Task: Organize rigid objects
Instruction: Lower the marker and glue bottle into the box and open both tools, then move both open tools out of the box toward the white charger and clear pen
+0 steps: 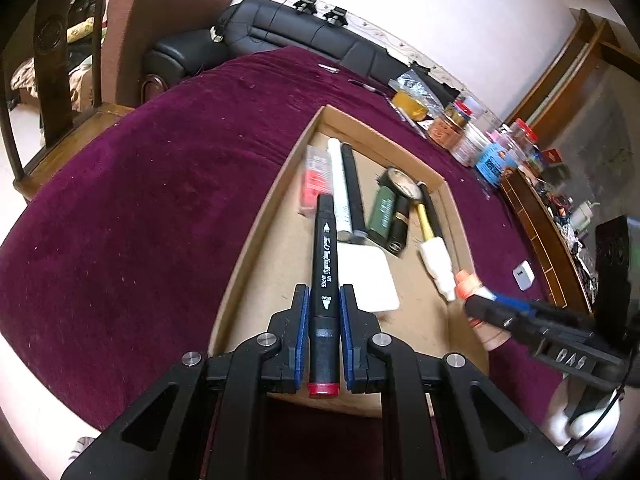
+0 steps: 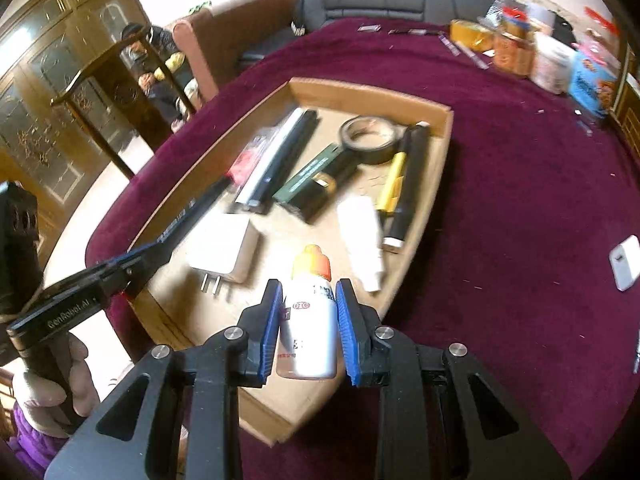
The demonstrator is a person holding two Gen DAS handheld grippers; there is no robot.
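My left gripper is shut on a black art marker with a red end cap, held lengthwise over the near part of a shallow cardboard tray. My right gripper is shut on a white bottle with an orange cap, held above the tray's near right part. The tray holds a white charger plug, a tape roll, a green box, a yellow pen, black and white tubes and a white tube. Each gripper shows in the other's view.
The tray lies on a dark red cloth over a round table. Jars, a yellow tape roll and a blue packet stand at the far right edge. A small white adapter lies on the cloth to the right. A wooden chair stands at left.
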